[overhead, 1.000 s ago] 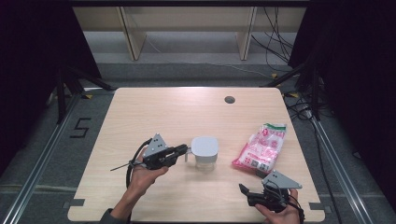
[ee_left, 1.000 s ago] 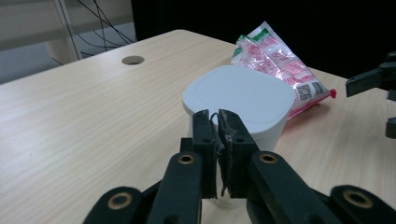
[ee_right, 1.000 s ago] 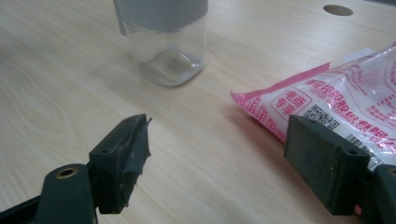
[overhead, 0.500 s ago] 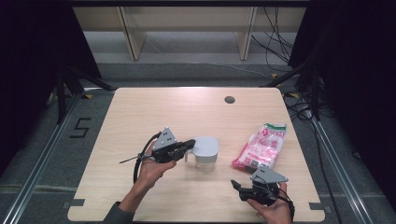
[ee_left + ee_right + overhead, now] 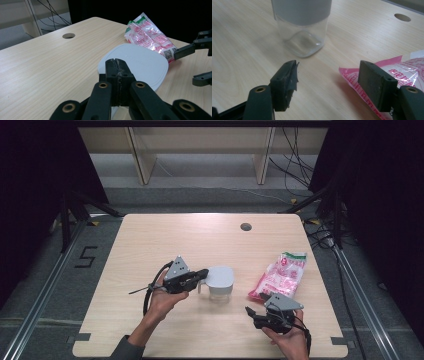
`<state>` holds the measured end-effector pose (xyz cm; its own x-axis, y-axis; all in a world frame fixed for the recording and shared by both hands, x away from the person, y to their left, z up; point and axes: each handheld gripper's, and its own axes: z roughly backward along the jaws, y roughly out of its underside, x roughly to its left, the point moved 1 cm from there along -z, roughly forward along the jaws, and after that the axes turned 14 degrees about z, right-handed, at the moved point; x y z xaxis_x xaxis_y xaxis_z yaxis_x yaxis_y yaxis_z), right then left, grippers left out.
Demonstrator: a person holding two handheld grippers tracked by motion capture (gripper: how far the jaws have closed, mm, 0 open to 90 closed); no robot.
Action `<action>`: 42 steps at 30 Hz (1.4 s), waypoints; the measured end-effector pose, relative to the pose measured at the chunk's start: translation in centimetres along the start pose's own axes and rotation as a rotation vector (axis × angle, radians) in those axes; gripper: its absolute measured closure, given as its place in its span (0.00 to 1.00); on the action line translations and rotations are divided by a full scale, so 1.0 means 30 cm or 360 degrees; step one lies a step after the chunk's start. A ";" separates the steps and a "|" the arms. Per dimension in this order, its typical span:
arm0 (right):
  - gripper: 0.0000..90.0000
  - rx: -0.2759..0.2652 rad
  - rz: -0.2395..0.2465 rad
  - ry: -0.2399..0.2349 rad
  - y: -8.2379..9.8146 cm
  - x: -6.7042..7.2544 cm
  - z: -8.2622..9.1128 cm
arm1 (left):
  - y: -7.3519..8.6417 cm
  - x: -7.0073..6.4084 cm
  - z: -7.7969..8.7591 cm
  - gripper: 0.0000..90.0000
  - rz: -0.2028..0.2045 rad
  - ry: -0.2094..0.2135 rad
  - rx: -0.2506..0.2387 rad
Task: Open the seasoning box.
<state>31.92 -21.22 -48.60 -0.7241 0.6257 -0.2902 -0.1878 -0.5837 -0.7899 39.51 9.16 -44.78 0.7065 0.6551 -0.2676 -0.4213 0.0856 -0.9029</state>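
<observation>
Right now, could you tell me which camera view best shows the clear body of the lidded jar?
The right gripper view: the jar shows its clear walls and base beneath the grey lid. The left gripper view shows the lid top; the high view shows the jar small, from above.

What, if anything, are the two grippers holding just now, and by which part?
The right gripper is open and holds nothing. The left gripper is shut at the rim of the container lid; whether it pinches it cannot be told.

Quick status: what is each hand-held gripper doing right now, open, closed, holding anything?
Left hand-held gripper: shut, jaws together at the white lid of the clear jar; whether they pinch its edge cannot be told.
Right hand-held gripper: open, holding nothing, beside the pink packet.
</observation>
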 end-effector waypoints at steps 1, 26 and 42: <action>0.37 0.0005 -0.0014 0.0000 -0.001 -0.001 -0.001 | 0.001 0.002 0.000 0.99 0.0000 0.0003 -0.0006; 0.76 -0.0081 0.0062 -0.0040 -0.055 -0.037 -0.063 | 0.006 0.006 0.004 0.99 -0.0028 0.0019 -0.0018; 0.91 -0.0186 0.0062 -0.0027 -0.121 -0.049 -0.069 | 0.007 0.018 0.011 0.98 -0.0017 0.0027 -0.0004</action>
<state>35.03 -18.94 -46.43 -0.7407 0.5942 -0.3135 -0.0814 -0.5425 -0.8361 39.62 9.77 -45.03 0.7206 0.6412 -0.2637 -0.4123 0.0904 -0.9066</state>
